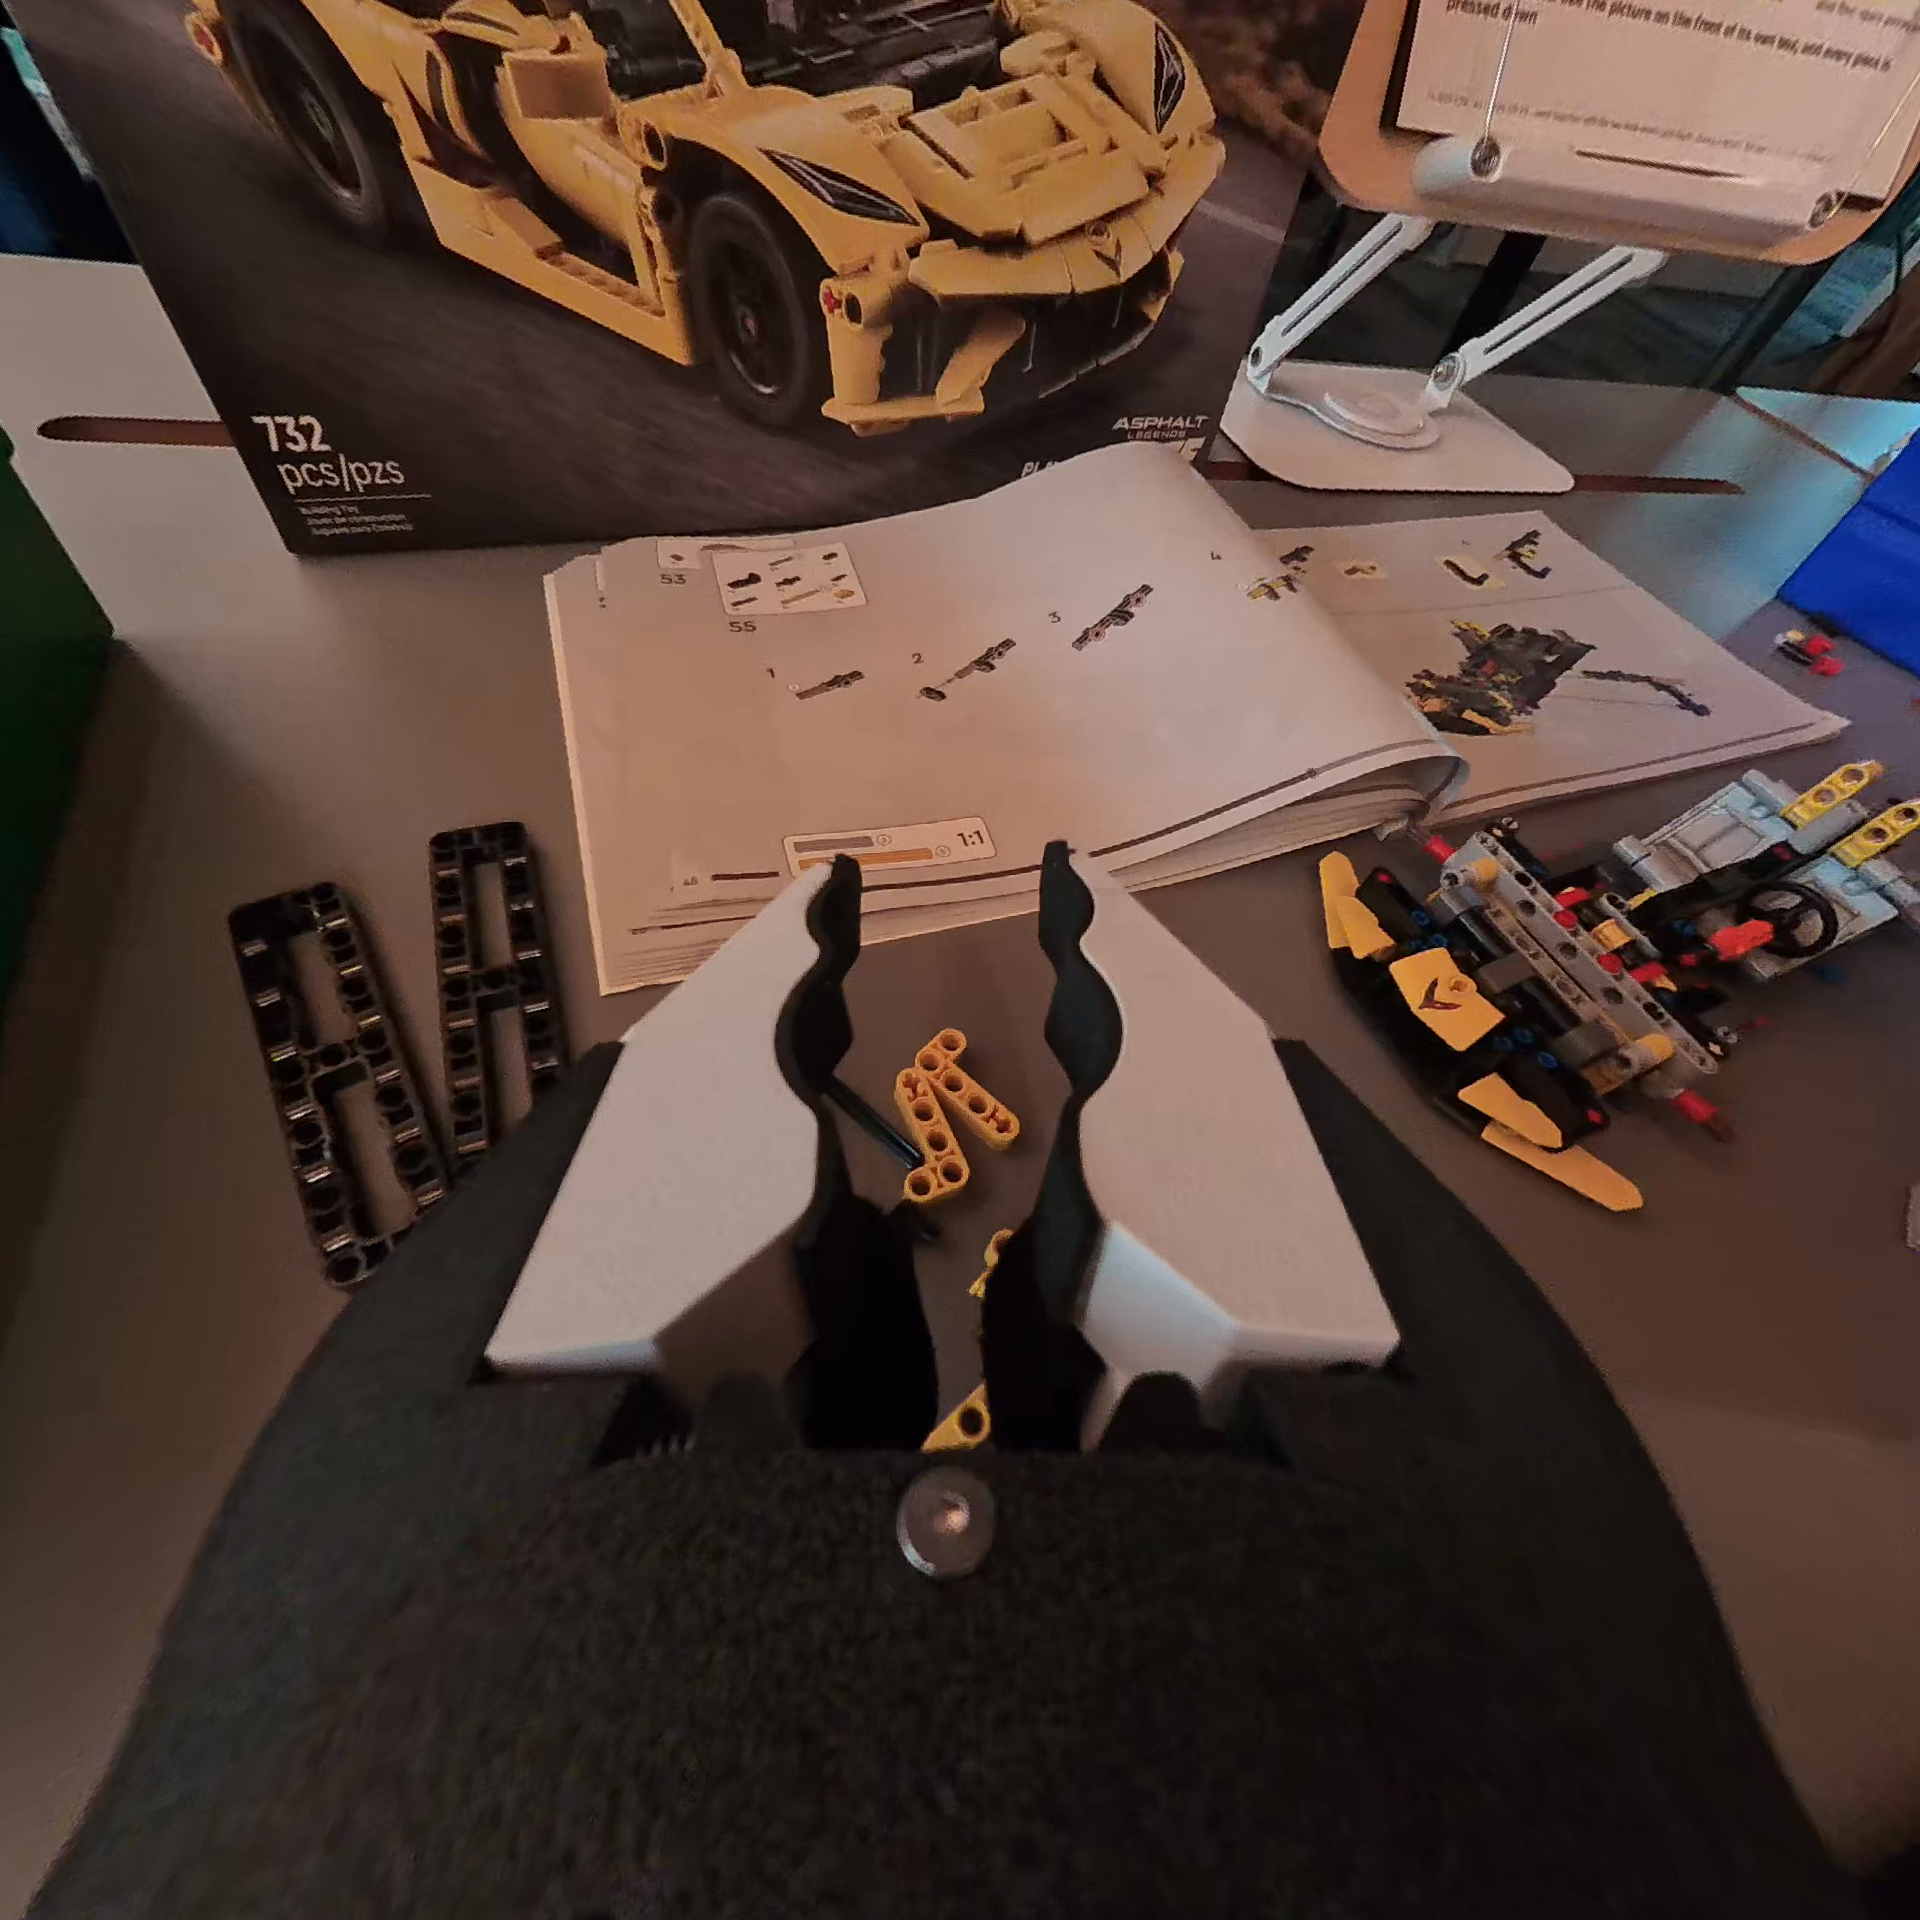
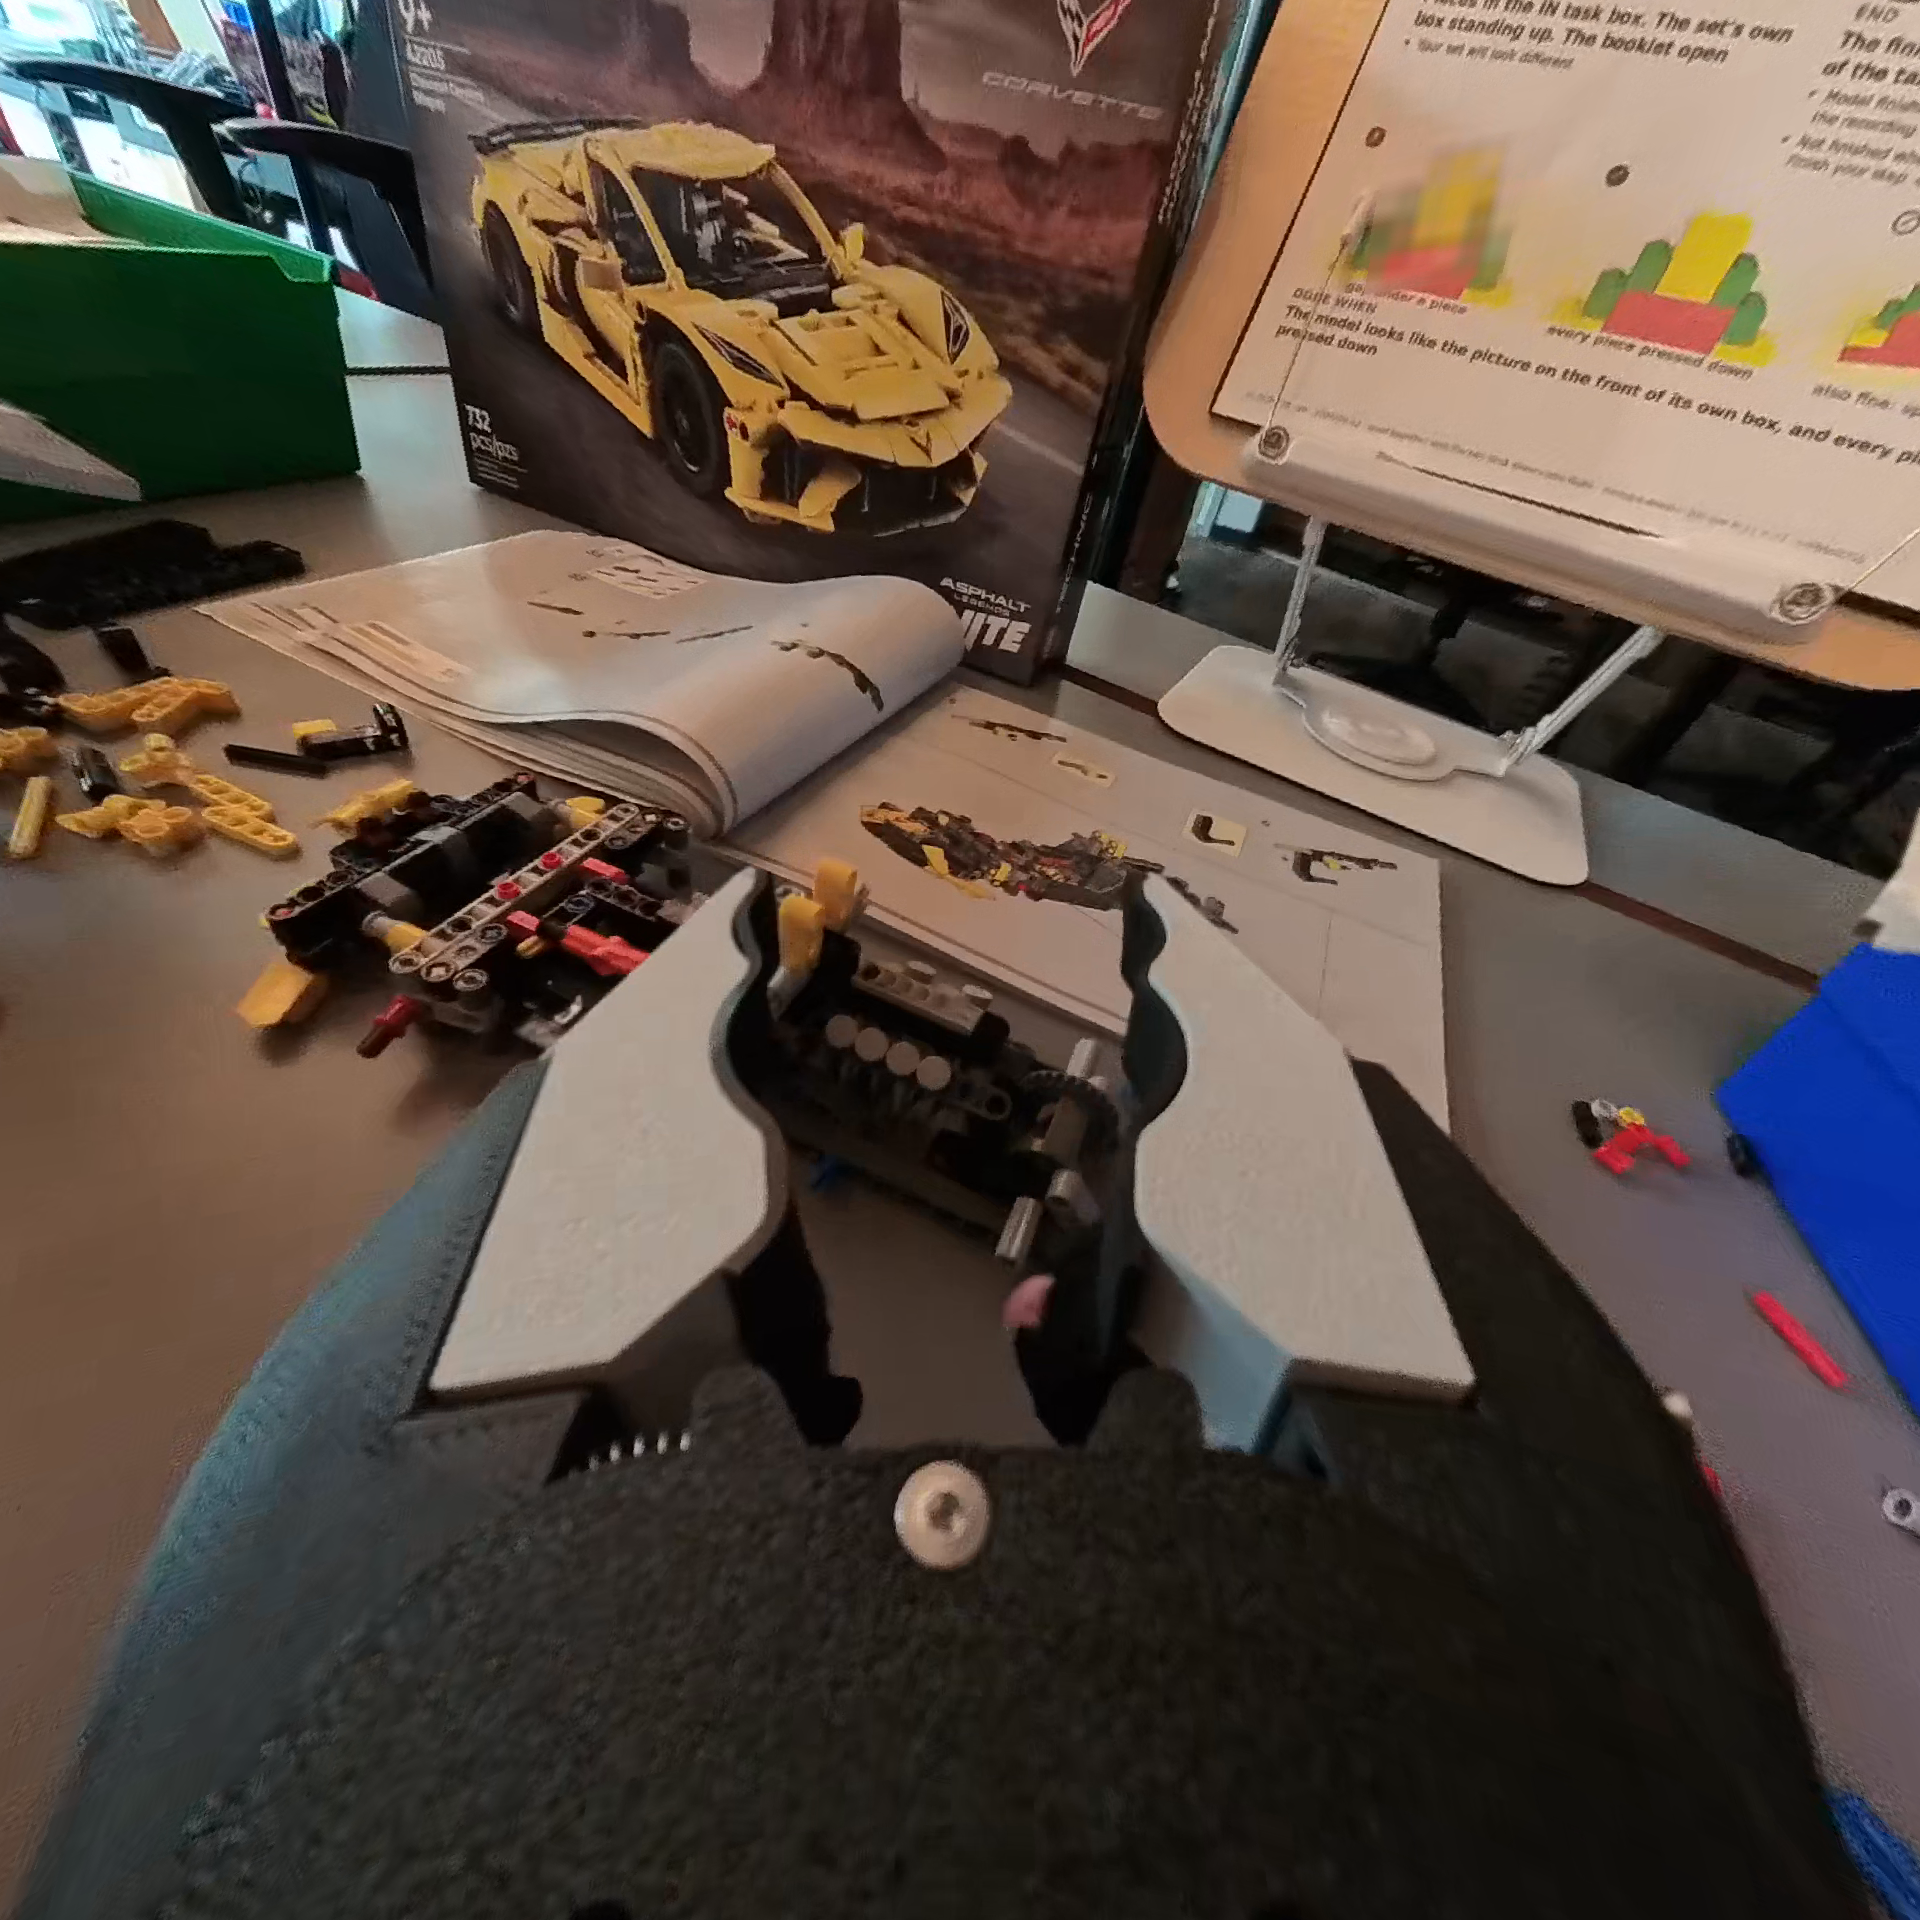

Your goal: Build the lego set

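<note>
Gaping wide, the left gripper (image 1: 951, 868) hovers over yellow beams (image 1: 951, 1107), while the right gripper (image 2: 940, 904), equally wide, straddles the chassis (image 2: 914, 1070).

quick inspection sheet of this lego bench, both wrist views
surface: grey table, mostly covered with parts and paper.
job's things: open instruction booklet; half-built chassis beside it; set box standing behind; yellow liftarms and two black frames loose.
clutter: small red parts, red axle, blue bin, green bin.
grippers: left gripper open above the yellow liftarms; right gripper open around the chassis rear, contact unclear.
cables: nothing seen.
surroundings: instruction sheet on a white stand; dark furniture behind.
</note>
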Demonstrator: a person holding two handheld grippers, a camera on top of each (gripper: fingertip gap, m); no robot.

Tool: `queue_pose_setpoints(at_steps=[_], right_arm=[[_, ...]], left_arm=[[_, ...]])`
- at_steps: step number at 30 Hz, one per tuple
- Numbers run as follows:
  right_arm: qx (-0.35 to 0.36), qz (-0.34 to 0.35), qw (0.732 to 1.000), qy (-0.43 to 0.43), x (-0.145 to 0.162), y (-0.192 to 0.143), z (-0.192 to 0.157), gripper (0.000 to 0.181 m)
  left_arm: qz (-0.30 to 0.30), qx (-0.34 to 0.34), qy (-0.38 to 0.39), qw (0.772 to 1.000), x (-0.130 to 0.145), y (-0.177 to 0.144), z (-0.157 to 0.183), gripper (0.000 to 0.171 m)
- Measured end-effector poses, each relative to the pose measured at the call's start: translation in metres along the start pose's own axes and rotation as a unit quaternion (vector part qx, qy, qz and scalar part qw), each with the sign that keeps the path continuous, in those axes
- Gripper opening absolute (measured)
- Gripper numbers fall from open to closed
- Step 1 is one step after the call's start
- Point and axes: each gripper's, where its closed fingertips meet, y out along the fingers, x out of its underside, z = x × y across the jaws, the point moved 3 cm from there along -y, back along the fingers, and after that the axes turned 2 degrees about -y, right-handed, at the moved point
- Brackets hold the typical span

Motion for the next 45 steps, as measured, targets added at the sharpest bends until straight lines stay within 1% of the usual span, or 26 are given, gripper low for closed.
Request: queue_pose_setpoints(at_steps=[3, 8, 9, 12, 14, 15, 17, 18, 20, 21, 23, 26, 33, 37, 42, 45], right_arm=[[-0.008, -0.006, 1.000, 0.022, 0.000, 0.005, 0.000, 0.064], [-0.017, -0.005, 0.999, 0.051, 0.003, 0.006, 0.002, 0.063], [-0.017, -0.002, 0.998, 0.055, 0.002, 0.006, 0.003, 0.063], [-0.014, 0.001, 0.998, 0.064, 0.002, 0.006, 0.006, 0.063], [-0.014, 0.000, 0.997, 0.074, 0.003, 0.006, 0.008, 0.063], [-0.016, 0.000, 0.997, 0.081, 0.003, 0.007, 0.009, 0.063], [-0.018, 0.002, 0.996, 0.091, 0.004, 0.007, 0.010, 0.063], [-0.019, 0.002, 0.996, 0.092, 0.004, 0.007, 0.010, 0.063], [-0.019, 0.002, 0.996, 0.090, 0.005, 0.007, 0.010, 0.064], [-0.019, 0.001, 0.996, 0.089, 0.005, 0.007, 0.009, 0.064], [-0.018, 0.002, 0.996, 0.087, 0.005, 0.008, 0.010, 0.064], [-0.018, 0.004, 0.995, 0.093, 0.005, 0.007, 0.011, 0.064], [-0.026, 0.005, 0.993, 0.112, 0.006, 0.008, 0.012, 0.065], [-0.030, 0.006, 0.993, 0.112, 0.005, 0.009, 0.010, 0.065], [-0.032, 0.010, 0.994, 0.108, 0.004, 0.009, 0.008, 0.066], [-0.035, 0.008, 0.993, 0.108, 0.003, 0.008, 0.008, 0.066]], left_arm=[[0.003, -0.011, 0.006, 1.000, -0.002, 0.000, -0.005, 0.030], [0.016, -0.045, 0.018, 0.999, -0.009, -0.006, -0.026, 0.029], [0.012, -0.047, 0.017, 0.999, -0.009, -0.007, -0.030, 0.030], [-0.027, -0.064, 0.022, 0.997, 0.001, -0.003, -0.044, 0.030], [-0.027, -0.030, 0.015, 0.999, 0.000, 0.001, -0.034, 0.030], [-0.039, 0.000, 0.018, 0.999, 0.002, 0.005, -0.023, 0.030], [-0.092, 0.070, 0.040, 0.992, 0.014, 0.015, 0.004, 0.030], [-0.118, 0.084, 0.066, 0.987, 0.020, 0.020, 0.013, 0.030], [-0.143, 0.079, 0.122, 0.979, 0.025, 0.028, 0.024, 0.029], [-0.157, 0.086, 0.135, 0.975, 0.027, 0.031, 0.029, 0.028], [-0.186, 0.103, 0.131, 0.968, 0.031, 0.038, 0.039, 0.028], [-0.200, 0.115, 0.122, 0.965, 0.031, 0.047, 0.047, 0.027], [-0.231, 0.084, 0.131, 0.961, 0.042, 0.059, 0.042, 0.016], [-0.230, 0.082, 0.137, 0.960, 0.043, 0.061, 0.042, 0.005], [-0.217, 0.066, 0.152, 0.962, 0.039, 0.060, 0.035, 0.004], [-0.191, 0.081, 0.153, 0.966, 0.029, 0.056, 0.038, 0.004]])
